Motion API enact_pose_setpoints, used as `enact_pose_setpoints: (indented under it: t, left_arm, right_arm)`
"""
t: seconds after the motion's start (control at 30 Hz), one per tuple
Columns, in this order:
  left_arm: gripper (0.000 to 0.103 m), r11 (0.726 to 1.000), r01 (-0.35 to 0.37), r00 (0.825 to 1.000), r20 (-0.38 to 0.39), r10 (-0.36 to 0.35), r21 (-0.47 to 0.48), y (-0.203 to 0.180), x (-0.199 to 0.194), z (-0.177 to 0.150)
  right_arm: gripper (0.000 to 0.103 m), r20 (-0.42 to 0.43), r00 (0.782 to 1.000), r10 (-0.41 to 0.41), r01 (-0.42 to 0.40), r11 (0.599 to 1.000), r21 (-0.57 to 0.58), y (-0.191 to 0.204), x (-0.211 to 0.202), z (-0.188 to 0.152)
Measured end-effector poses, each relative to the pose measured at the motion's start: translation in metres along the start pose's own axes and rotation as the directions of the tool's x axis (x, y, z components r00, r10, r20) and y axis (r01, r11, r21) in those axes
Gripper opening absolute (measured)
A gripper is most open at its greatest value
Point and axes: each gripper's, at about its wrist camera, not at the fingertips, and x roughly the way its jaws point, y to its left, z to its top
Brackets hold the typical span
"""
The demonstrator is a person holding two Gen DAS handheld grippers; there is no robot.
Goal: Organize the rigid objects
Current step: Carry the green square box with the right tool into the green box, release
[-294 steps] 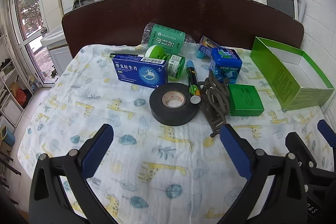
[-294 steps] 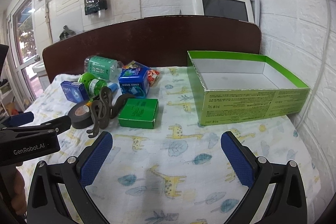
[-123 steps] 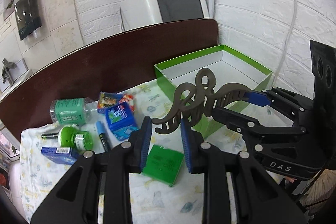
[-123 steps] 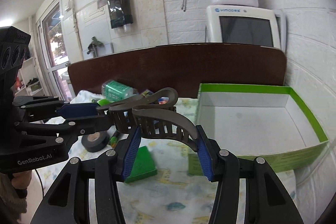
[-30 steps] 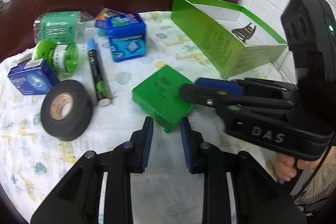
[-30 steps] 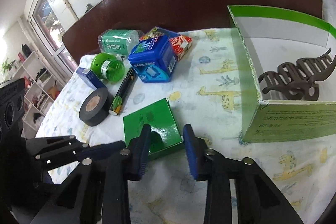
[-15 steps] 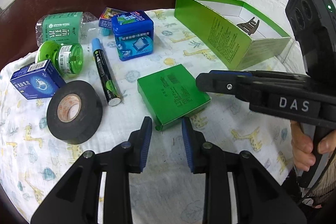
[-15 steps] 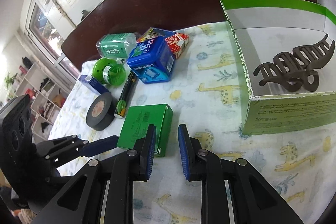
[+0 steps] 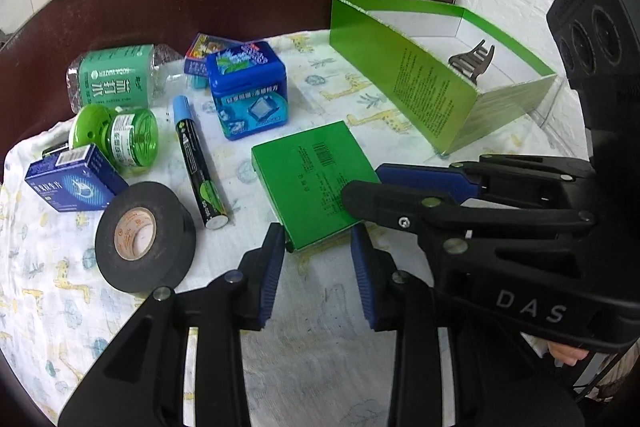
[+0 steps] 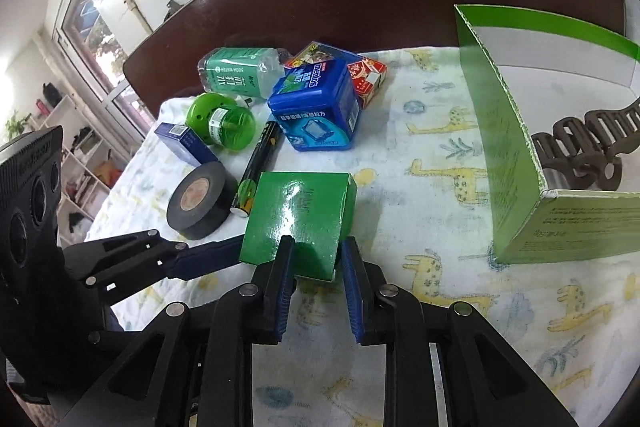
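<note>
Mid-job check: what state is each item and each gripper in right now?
Flat green box: pinched at its near edge by the right gripper.
Right gripper: fingers just closed, shut on the box.
Left gripper: fingers just opening, box corner between them, not clamped.
Green carton: open-topped.
Hair claw: lying inside the carton.
Tape roll: lying flat.
Marker: capped, lying down.
Water bottle: on its side.
Blue Mentos tub: lid shut.

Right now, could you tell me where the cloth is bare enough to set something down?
The widest bare cloth is the near stretch in front of the green carton. A narrower strip runs between the blue tin and the carton. Crowded: the far left, where bottle, tape roll, marker and boxes cluster, and around the flat green box.
</note>
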Motion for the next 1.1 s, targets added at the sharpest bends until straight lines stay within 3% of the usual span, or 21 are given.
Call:
enact_pose_setpoints:
  t: [0.37, 0.63, 1.1]
  left_arm:
    - [0.032, 0.998, -0.021, 0.994, 0.104, 0.014, 0.066, -0.027, -0.030, 0.027]
    - [0.032, 0.989, -0.008, 0.990, 0.142, -0.014, 0.151, -0.063, -0.028, 0.059]
    - [0.032, 0.957, 0.088, 0.991, 0.071, -0.111, 0.275, -0.142, 0.016, 0.099]
  right_arm:
    - [0.025, 0.138, 0.990, -0.033, 0.038, 0.999, -0.033, 0.003, -0.043, 0.009]
    - [0.025, 0.229, 0.971, -0.068, 0.069, 0.998, 0.006, -0.021, -0.079, 0.019]
    - [0.025, 0.276, 0.943, -0.185, 0.136, 0.973, 0.186, -0.106, -0.125, 0.014]
